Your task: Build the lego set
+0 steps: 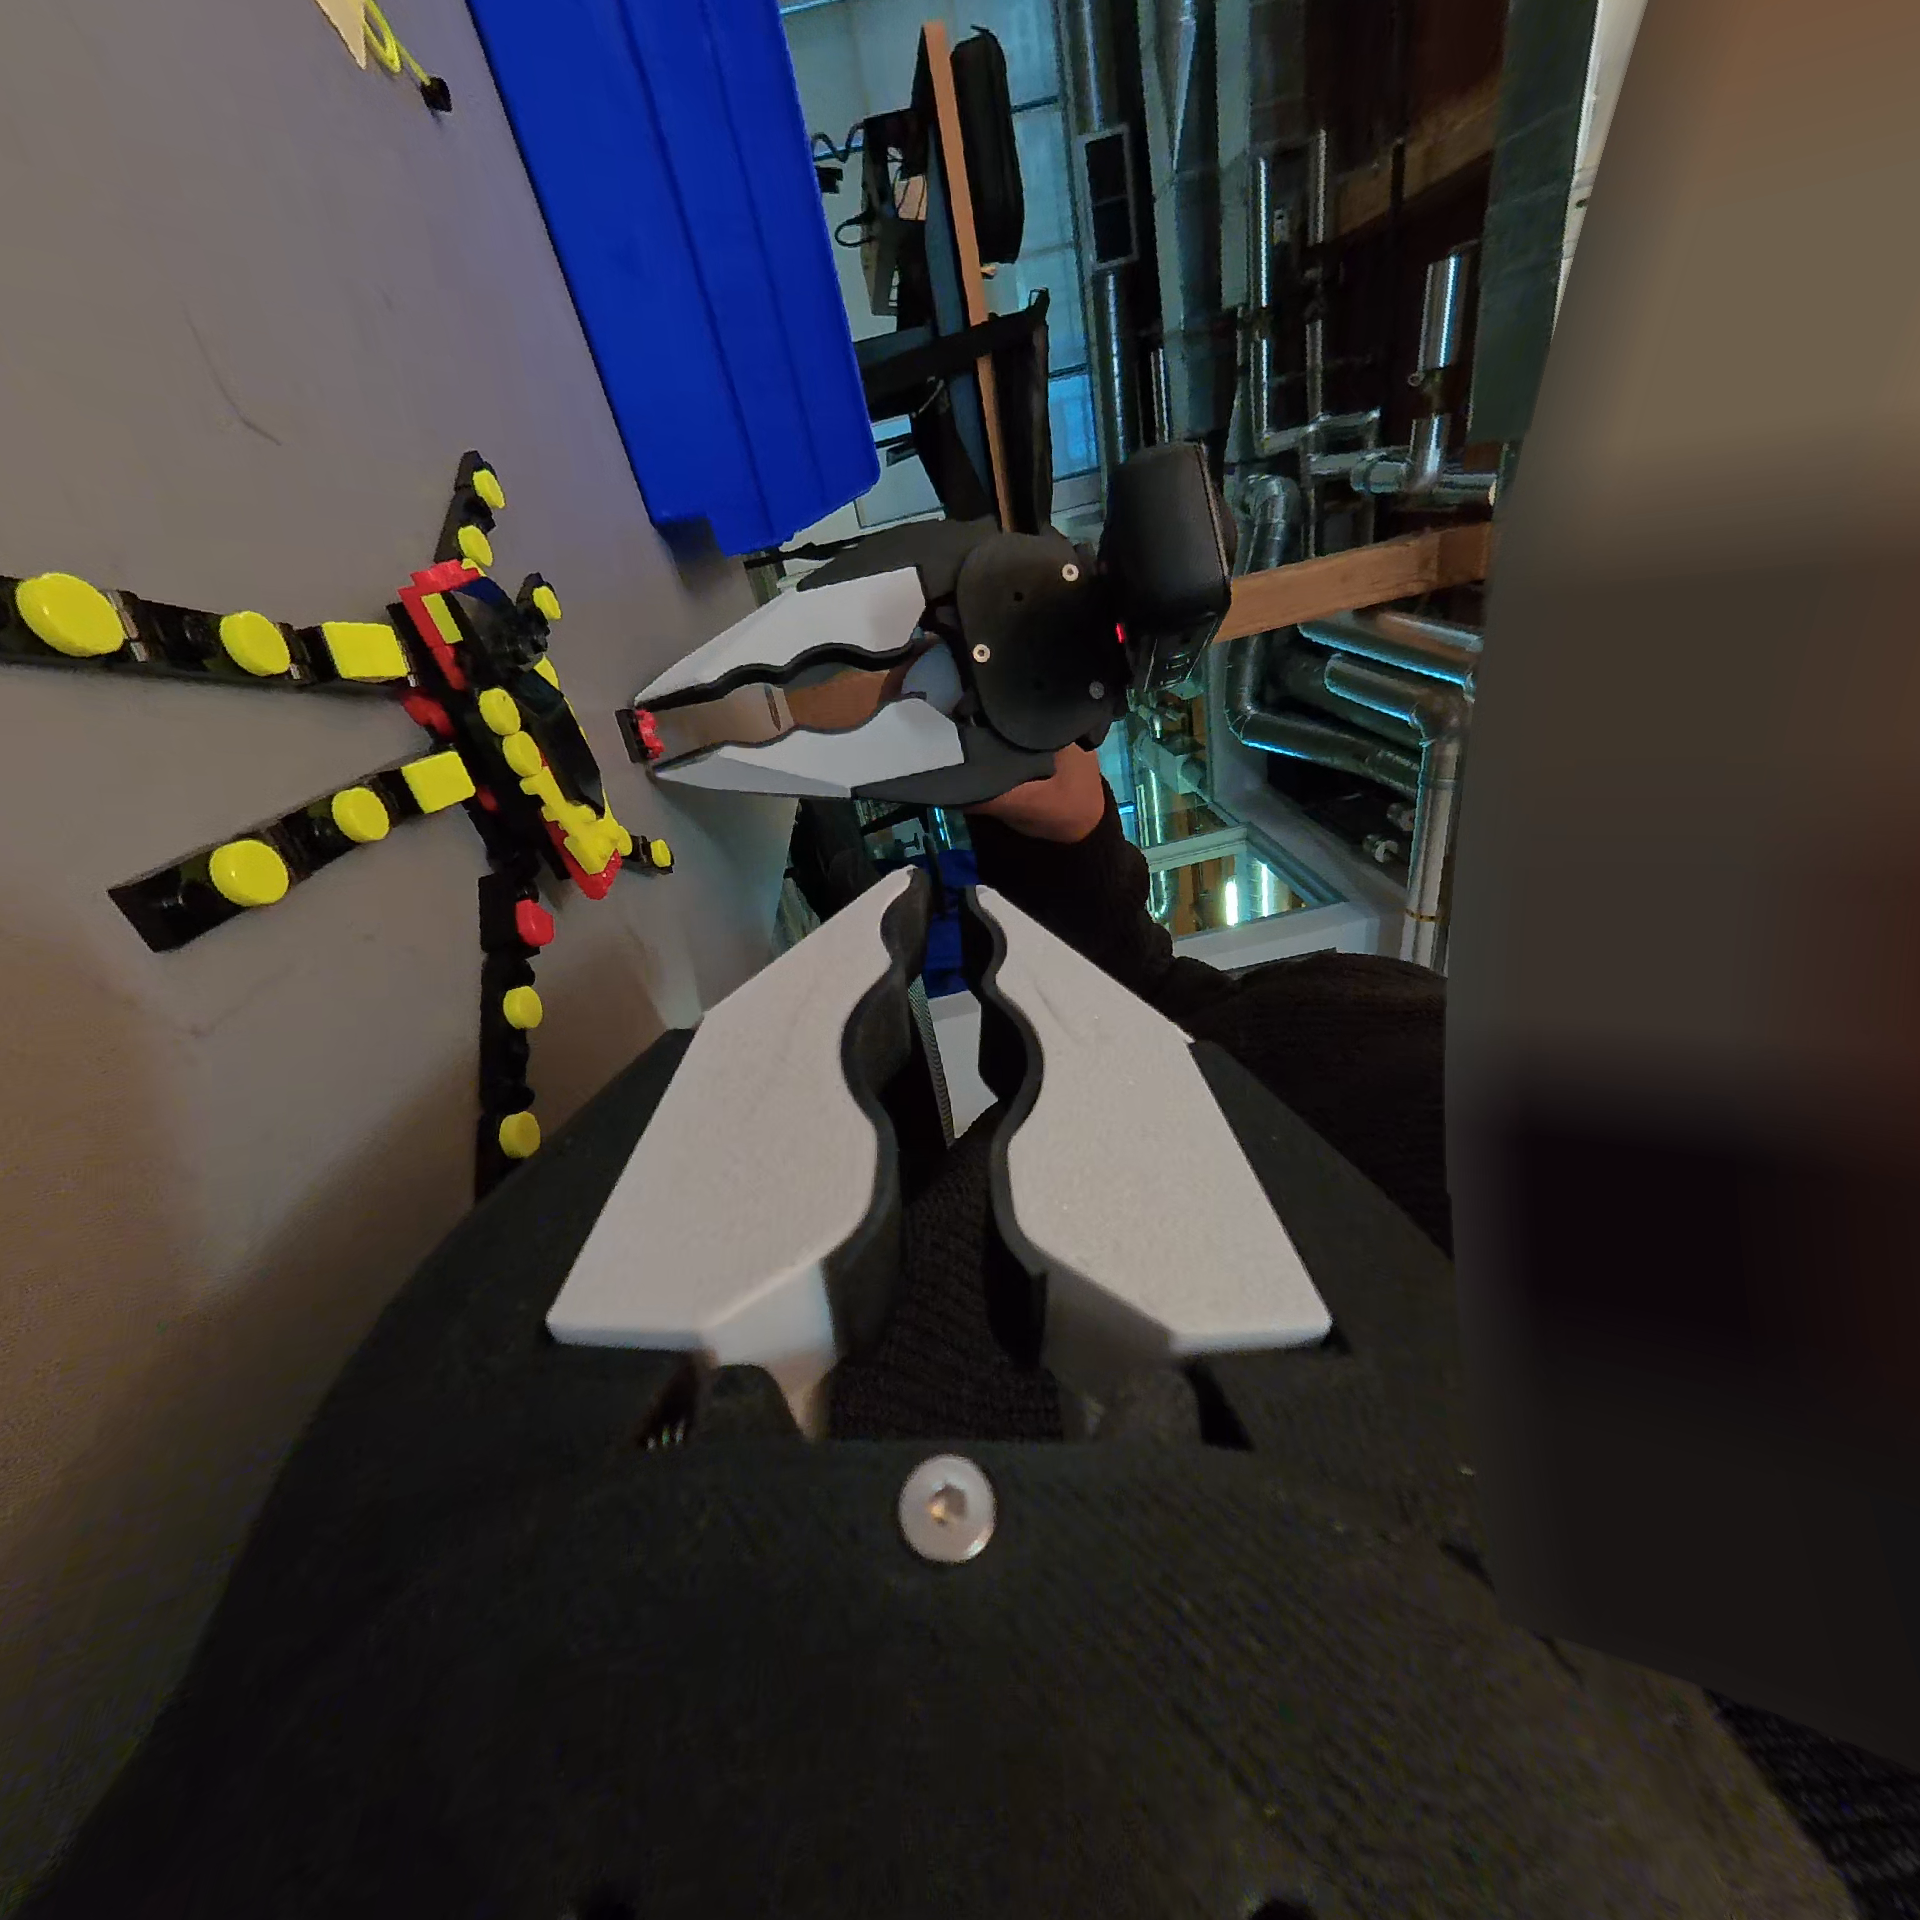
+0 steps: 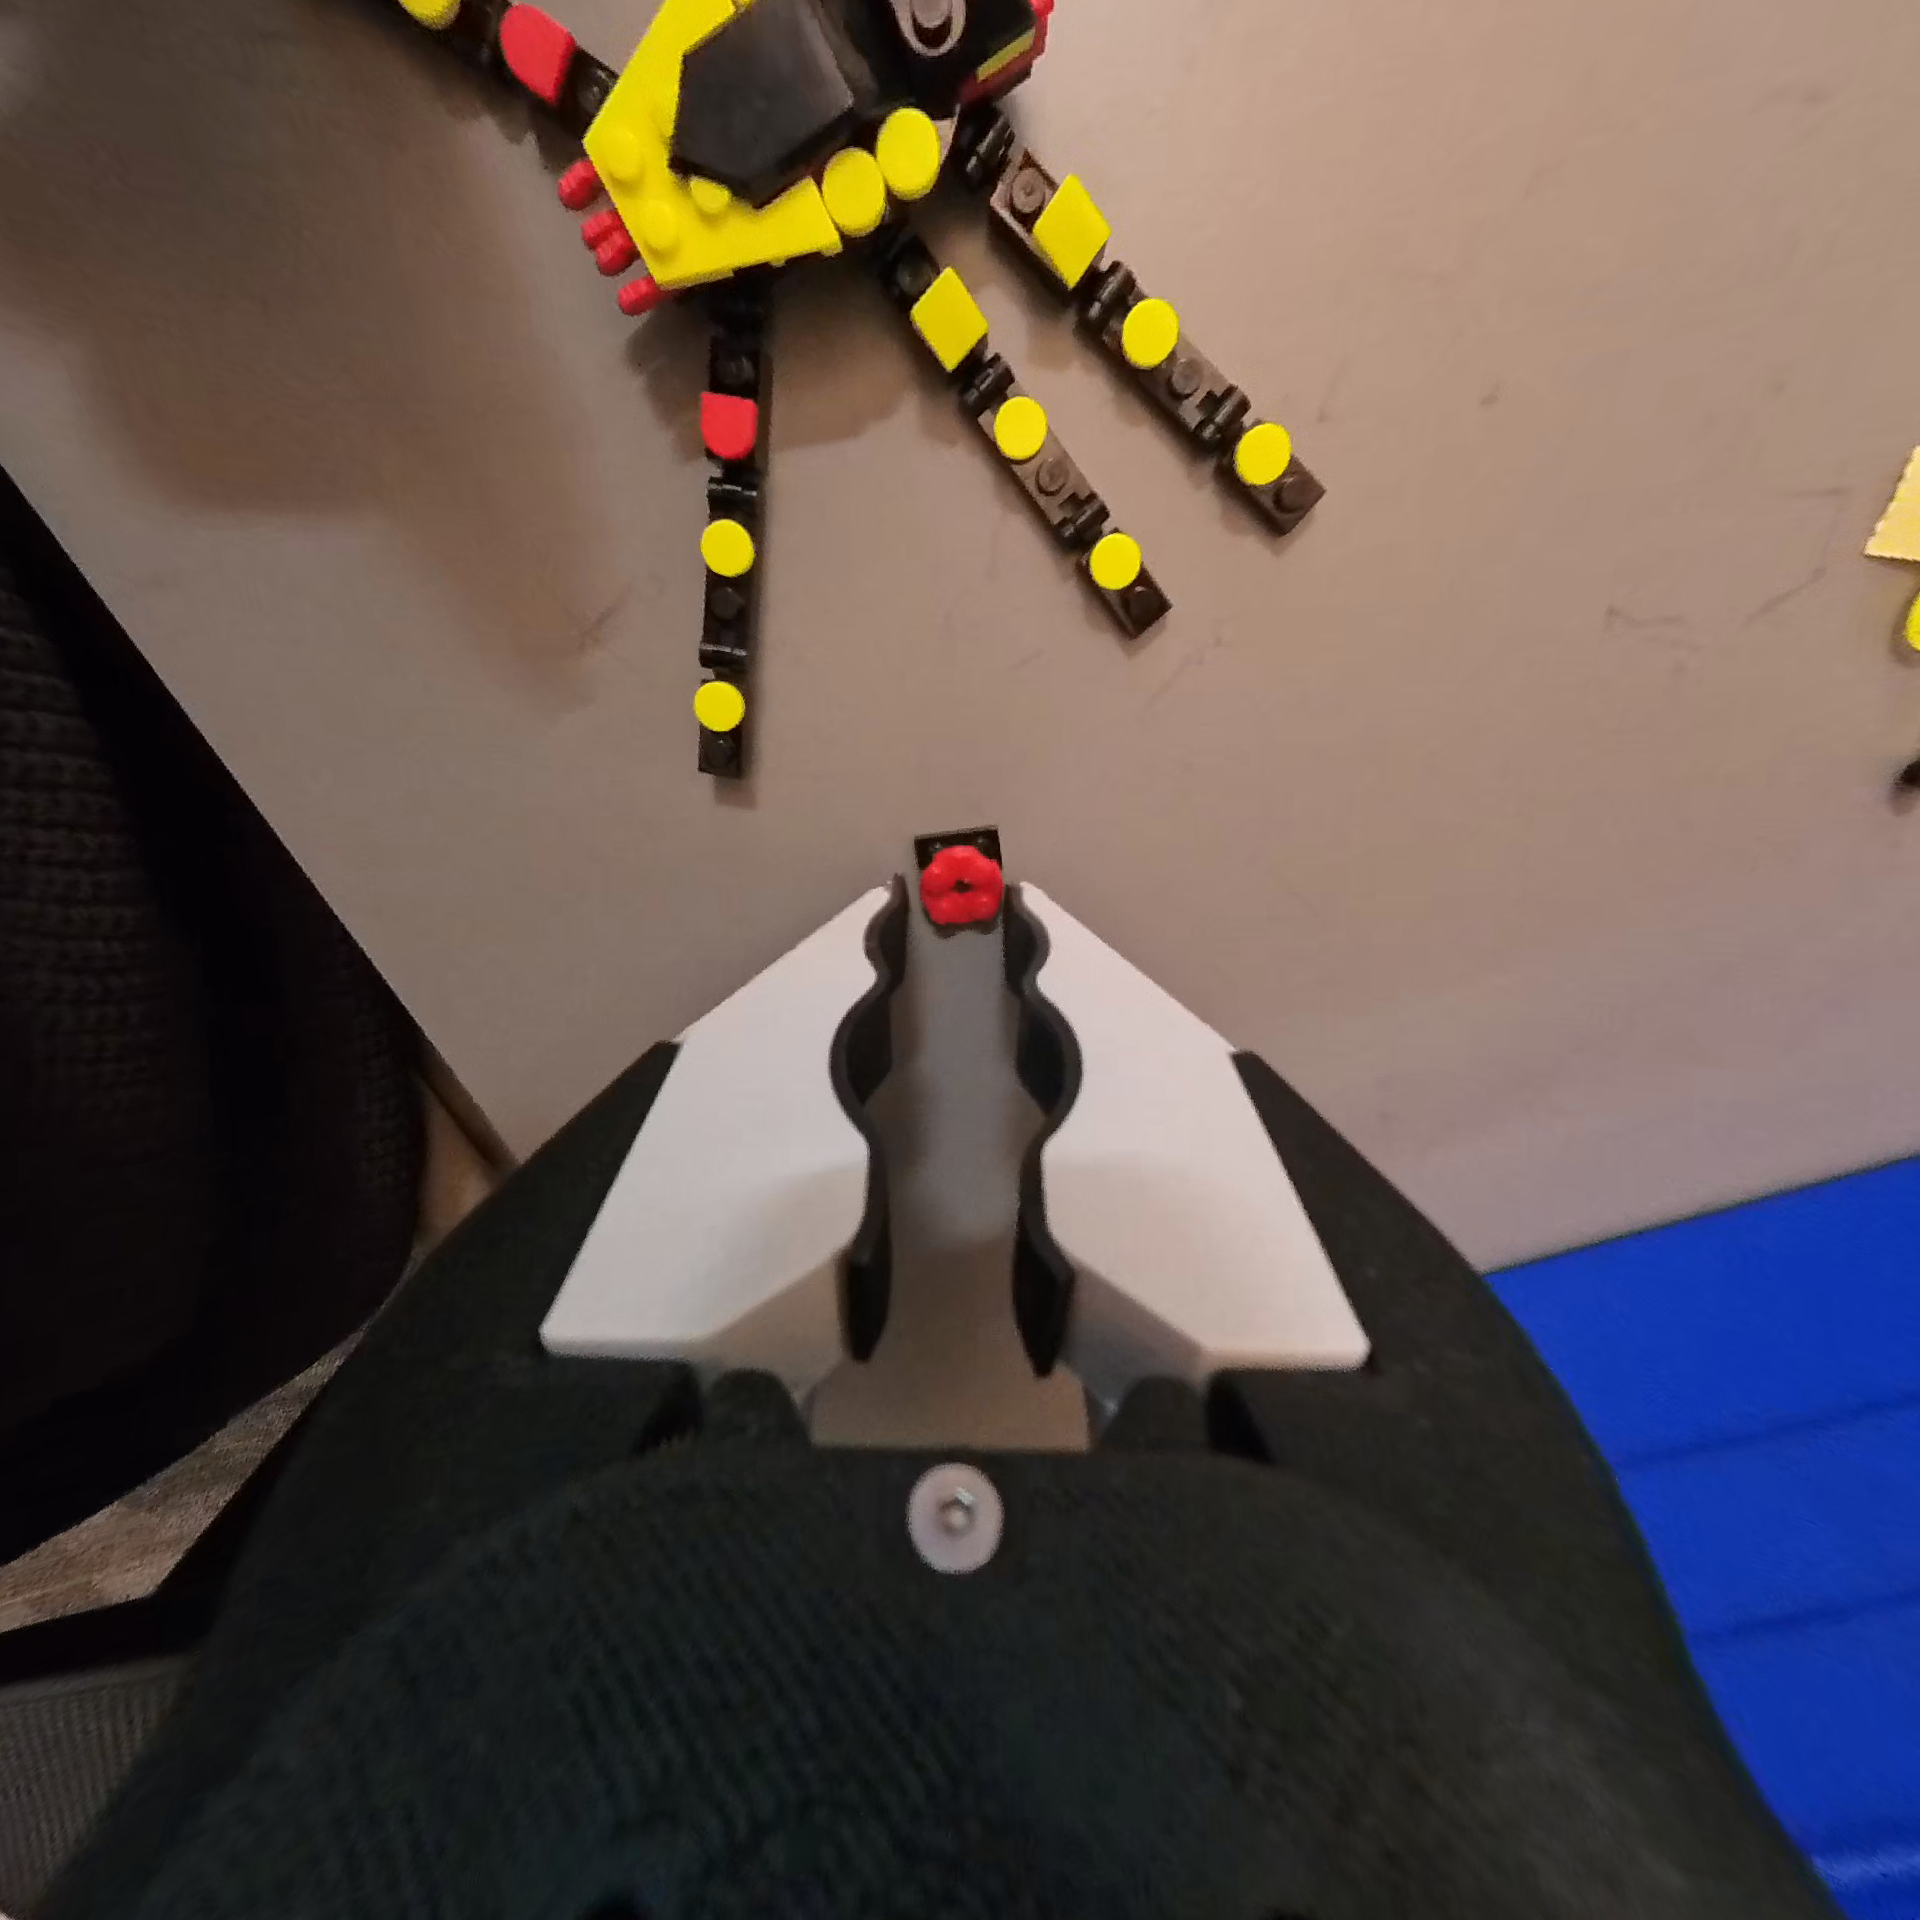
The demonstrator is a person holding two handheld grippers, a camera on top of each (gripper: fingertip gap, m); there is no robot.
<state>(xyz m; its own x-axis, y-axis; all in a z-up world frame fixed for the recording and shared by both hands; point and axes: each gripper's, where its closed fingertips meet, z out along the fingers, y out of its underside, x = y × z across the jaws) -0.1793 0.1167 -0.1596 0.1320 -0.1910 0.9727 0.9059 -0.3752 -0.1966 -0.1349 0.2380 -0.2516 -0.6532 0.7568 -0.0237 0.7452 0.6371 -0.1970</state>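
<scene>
A black, yellow and red lego model (image 1: 499,707) with long black legs dotted with yellow studs lies flat on the grey table (image 1: 260,312). It fills the top of the right wrist view (image 2: 748,156). My right gripper (image 2: 958,906) is shut on a small black plate with a red round piece on it (image 2: 961,883), held just short of the model's legs. In the left wrist view the right gripper (image 1: 649,732) holds that piece (image 1: 639,730) close beside the model's body. My left gripper (image 1: 943,885) is shut and empty, raised off the table and pointing past the table edge.
A blue bin (image 1: 686,260) stands on the table beyond the model; it also shows at the lower right of the right wrist view (image 2: 1714,1507). A yellow scrap (image 2: 1901,540) and a small black piece (image 1: 436,96) lie farther off. A dark sleeve (image 2: 156,987) lies at the table's left edge. Some 15 cm of space lies between my two pairs of fingers.
</scene>
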